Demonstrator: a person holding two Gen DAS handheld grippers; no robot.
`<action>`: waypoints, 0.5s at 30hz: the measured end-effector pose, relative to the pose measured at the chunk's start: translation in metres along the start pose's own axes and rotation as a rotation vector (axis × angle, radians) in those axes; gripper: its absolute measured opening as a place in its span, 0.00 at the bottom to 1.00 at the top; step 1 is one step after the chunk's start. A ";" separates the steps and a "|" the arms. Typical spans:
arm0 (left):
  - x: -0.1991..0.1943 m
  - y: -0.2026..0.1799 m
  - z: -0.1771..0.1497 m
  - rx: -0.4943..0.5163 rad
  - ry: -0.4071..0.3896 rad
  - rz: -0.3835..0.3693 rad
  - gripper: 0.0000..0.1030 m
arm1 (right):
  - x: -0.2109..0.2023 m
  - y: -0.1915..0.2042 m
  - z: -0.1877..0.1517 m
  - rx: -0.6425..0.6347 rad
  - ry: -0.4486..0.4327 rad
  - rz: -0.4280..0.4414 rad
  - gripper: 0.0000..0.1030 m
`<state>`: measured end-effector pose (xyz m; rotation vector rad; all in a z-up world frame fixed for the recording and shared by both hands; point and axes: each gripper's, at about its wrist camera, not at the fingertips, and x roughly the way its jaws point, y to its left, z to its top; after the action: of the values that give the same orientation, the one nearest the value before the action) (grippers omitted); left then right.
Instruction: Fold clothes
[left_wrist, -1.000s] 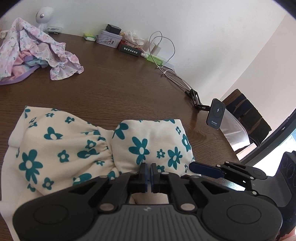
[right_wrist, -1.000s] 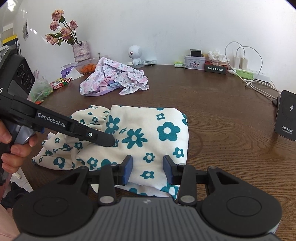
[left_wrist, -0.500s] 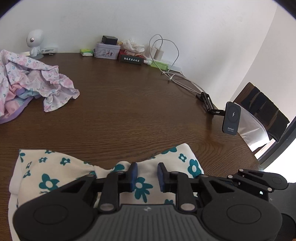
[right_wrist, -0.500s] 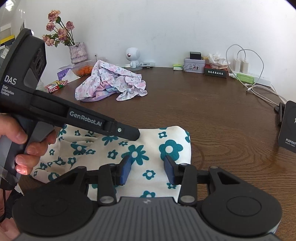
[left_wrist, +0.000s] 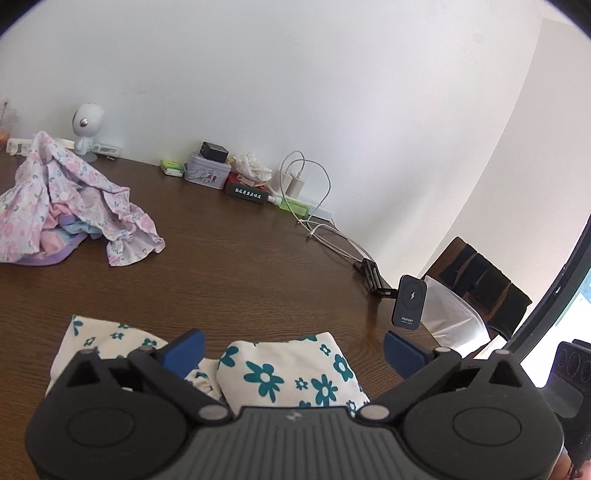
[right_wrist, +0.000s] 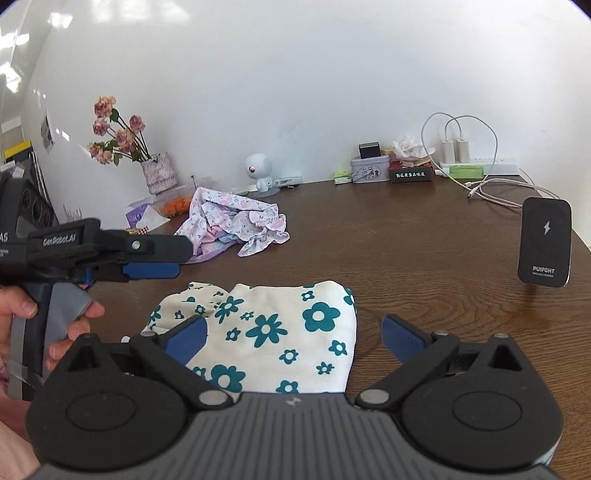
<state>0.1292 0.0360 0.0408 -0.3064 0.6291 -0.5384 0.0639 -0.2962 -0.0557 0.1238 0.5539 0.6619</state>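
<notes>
The left tongs (left_wrist: 293, 350) and the right tongs (right_wrist: 293, 336) are both spread wide and hold nothing. The folded flower cloth (right_wrist: 280, 332) lies on the brown table (right_wrist: 424, 251) under them

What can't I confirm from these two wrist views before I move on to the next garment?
- Near edge of the cream garment with teal flowers: hidden under each tool's black body in both wrist views, so the fold's neatness is unconfirmed.
- Lower layers of the crumpled pink floral clothes pile: covered by the top garment; the pile's left side is cut off in the left wrist view.
- Left tongs and right tongs: open, empty.
</notes>
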 end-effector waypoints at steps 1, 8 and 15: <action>-0.003 0.000 -0.005 -0.006 0.007 0.010 1.00 | -0.003 -0.003 -0.001 0.016 -0.003 0.002 1.00; -0.012 0.001 -0.040 -0.013 0.080 0.037 1.00 | -0.001 -0.007 -0.018 0.068 0.038 -0.008 1.00; -0.013 0.000 -0.040 0.015 0.061 0.041 0.99 | 0.009 -0.015 -0.024 0.099 0.066 0.003 1.00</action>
<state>0.0951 0.0386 0.0156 -0.2632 0.6889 -0.5147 0.0648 -0.3037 -0.0846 0.1959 0.6502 0.6435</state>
